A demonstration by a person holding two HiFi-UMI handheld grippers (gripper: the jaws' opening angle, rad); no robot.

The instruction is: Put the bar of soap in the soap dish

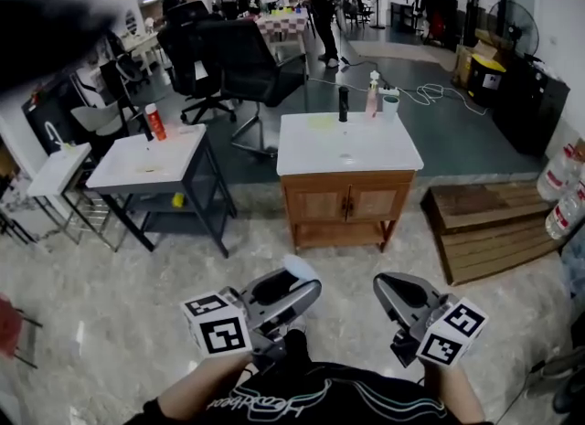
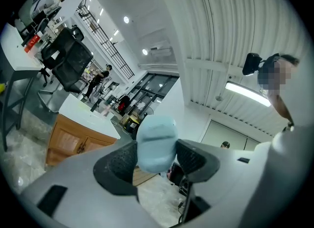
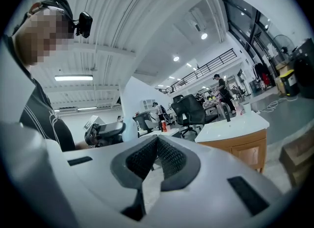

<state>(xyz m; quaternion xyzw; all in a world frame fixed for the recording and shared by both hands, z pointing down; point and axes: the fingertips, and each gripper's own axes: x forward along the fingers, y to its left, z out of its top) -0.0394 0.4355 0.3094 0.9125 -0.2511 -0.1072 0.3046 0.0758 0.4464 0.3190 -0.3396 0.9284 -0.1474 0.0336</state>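
A pale blue bar of soap (image 2: 156,143) sits between the pads of my left gripper (image 2: 156,162), which is shut on it. In the head view the soap (image 1: 301,270) shows at the tip of the left gripper (image 1: 297,288), held close to my body. My right gripper (image 1: 385,286) hangs beside it, its jaws shut with nothing between them (image 3: 157,146). Across a stretch of floor stands a wooden cabinet with a white top (image 1: 388,151). On it lies a flat pale yellow thing (image 1: 322,122), possibly the soap dish.
A black bottle (image 1: 344,103) and a pump bottle (image 1: 373,94) stand at the cabinet's back edge. To its left is a white-topped table (image 1: 151,160) with a red bottle (image 1: 156,122). Office chairs (image 1: 233,58) stand behind, a wooden pallet (image 1: 489,222) at right, a person (image 1: 322,7) far back.
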